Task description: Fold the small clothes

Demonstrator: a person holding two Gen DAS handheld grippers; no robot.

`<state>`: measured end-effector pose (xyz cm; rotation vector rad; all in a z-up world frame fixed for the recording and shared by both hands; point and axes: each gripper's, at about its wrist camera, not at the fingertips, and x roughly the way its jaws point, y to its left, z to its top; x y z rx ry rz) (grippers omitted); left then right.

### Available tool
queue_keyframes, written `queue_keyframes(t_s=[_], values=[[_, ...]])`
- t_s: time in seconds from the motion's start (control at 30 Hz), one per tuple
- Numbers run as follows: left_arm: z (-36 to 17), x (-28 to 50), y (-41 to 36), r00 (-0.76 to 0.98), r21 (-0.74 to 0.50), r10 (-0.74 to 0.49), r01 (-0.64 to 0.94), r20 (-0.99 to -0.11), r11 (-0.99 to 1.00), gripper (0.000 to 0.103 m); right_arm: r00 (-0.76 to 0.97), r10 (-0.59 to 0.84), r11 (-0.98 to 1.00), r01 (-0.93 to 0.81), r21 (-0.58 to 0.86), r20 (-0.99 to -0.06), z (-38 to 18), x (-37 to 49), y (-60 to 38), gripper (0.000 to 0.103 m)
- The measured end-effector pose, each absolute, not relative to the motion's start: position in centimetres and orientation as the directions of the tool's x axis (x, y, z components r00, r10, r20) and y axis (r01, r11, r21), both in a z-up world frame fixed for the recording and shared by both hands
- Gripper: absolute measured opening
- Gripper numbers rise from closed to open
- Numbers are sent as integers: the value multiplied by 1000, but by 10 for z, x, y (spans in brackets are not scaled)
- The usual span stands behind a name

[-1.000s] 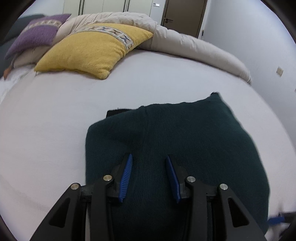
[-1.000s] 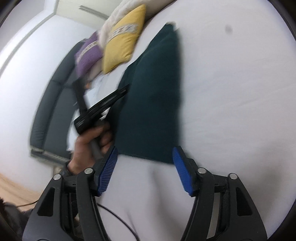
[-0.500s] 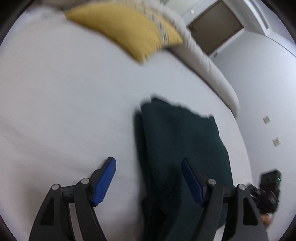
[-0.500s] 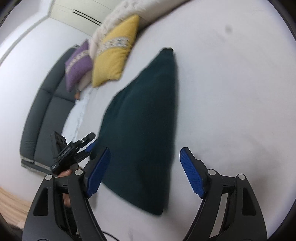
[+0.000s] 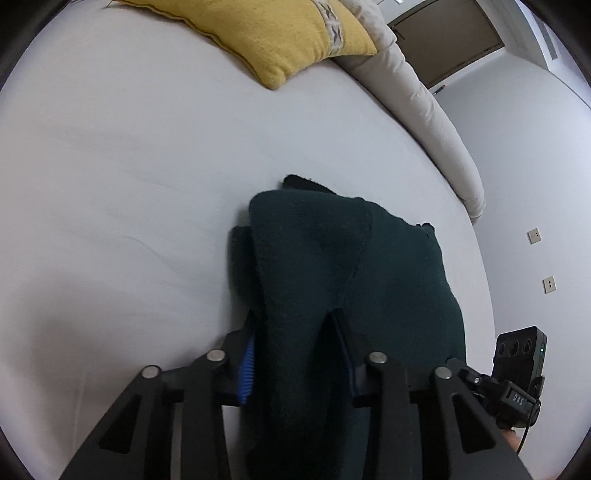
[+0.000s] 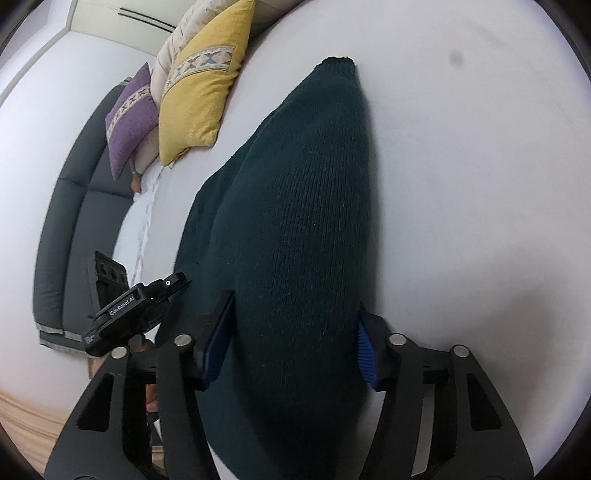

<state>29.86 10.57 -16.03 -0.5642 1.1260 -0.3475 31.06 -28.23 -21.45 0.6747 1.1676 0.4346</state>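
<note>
A dark green knitted garment (image 5: 388,280) lies folded into a long strip on the white bed (image 5: 129,203). My left gripper (image 5: 295,350) is closing, and its blue pads pinch a raised ridge of the garment's near left edge. In the right wrist view the same garment (image 6: 303,192) runs away from me and bulges up between the blue pads. There my right gripper (image 6: 291,339) is closing too, with its pads against both sides of the near end. The far end of the garment lies flat on the sheet.
A yellow pillow (image 5: 280,33) and a rolled beige duvet (image 5: 424,110) lie at the far side of the bed. A purple pillow (image 6: 129,118) leans on a dark grey sofa (image 6: 74,221). Wooden floor (image 6: 22,424) shows past the bed's near left edge.
Both grippers opened wide, then narrowed around the garment's near end. The left one rolled and moved onto the garment's left edge. The right one moved forward from the bare sheet over the garment.
</note>
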Motion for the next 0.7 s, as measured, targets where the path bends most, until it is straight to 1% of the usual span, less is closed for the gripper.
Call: queue_keyframes(t_s=[0.13,0.23,0.27,0.3,0.37,0.5,0.7], values=[[-156,295,106,400,-587,-533,-16,-746,809,29,368,580,782,0,623,-727,-205,307,-272,44],[-138,284,96,425,-509,-469,21,-774,860,25,396,521,831,-29,556,-756,-185,301,-260,41],[-130,278,93,438,-488,-453,37,-777,872,21,407,506,842,-42,538,-761,-176,295,-258,40],[-125,274,91,445,-484,-452,47,-773,874,19,416,501,846,-52,530,-759,-168,289,-258,39],[-105,255,90,459,-508,-480,72,-747,859,19,435,507,845,-79,529,-744,-147,272,-257,39],[-70,210,84,492,-471,-472,137,-731,872,19,460,533,828,-112,549,-710,-114,230,-263,39],[-32,141,78,508,-452,-486,200,-711,869,19,469,594,779,-131,614,-654,-82,154,-282,39]])
